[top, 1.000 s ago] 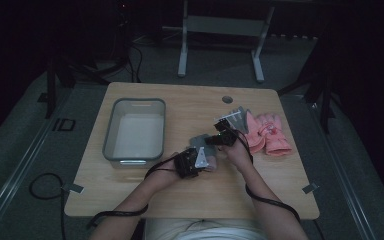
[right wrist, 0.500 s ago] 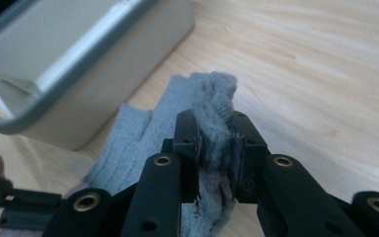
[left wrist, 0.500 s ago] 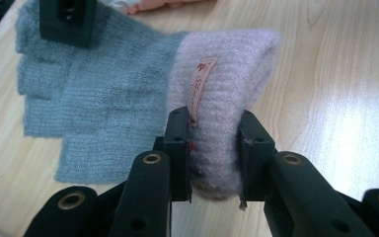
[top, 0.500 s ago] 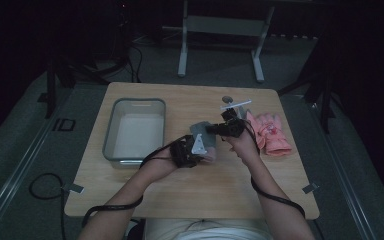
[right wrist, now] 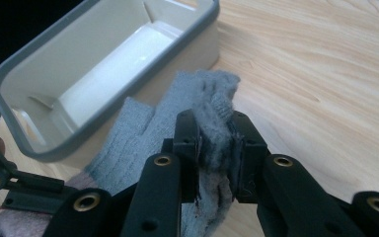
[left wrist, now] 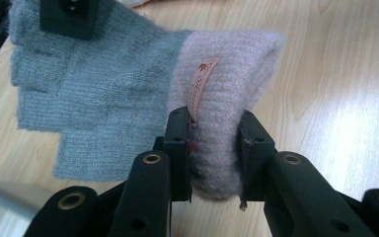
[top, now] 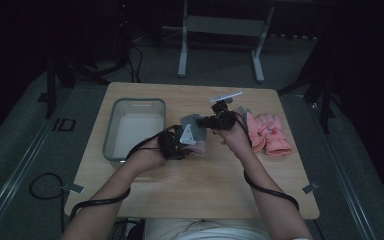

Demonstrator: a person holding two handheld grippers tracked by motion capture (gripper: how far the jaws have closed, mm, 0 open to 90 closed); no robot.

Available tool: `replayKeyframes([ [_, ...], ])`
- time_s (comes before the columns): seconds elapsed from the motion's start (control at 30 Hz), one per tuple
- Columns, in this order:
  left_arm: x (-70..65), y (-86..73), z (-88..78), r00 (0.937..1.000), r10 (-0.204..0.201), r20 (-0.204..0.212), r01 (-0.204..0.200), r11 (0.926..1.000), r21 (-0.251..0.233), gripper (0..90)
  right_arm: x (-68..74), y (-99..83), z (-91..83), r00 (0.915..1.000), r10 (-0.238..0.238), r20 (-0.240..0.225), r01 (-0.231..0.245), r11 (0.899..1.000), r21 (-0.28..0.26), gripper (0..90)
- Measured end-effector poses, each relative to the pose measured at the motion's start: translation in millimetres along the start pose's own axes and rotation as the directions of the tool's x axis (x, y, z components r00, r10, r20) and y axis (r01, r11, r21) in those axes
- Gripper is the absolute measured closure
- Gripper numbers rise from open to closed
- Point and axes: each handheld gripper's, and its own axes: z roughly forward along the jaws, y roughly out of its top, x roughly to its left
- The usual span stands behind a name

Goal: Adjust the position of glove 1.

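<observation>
L gripper (left wrist: 212, 148): jaws pinched pink cuff of glove (left wrist: 128, 94).
R gripper (right wrist: 216, 148): jaws pinched glove's grey finger end.
Bin (top: 111, 131): by table (top: 190, 185) left edge.
Room: near edge bare.

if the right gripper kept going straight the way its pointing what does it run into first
Probably the grey tub. The right gripper, shut on the fingertip end of the grey glove, points toward the tub's near wall in its own view. Depth is unclear; it might pass over the rim.

Both grippers (top: 180, 142) (top: 219, 120) have lifted the grey glove (top: 194, 131), seemingly clear of the table (top: 190, 175).
</observation>
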Motion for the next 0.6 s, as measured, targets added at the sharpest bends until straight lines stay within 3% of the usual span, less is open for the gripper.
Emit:
replayKeyframes([
  [0.6, 20.7, -39.1, -36.3, 0.9972, -0.040, -0.063, 0.042, 0.9985, 0.034, 71.1, 35.6, 44.1, 37.2, 0.9975, -0.046, -0.053, 0.047, 0.999, 0.016, 76.8],
])
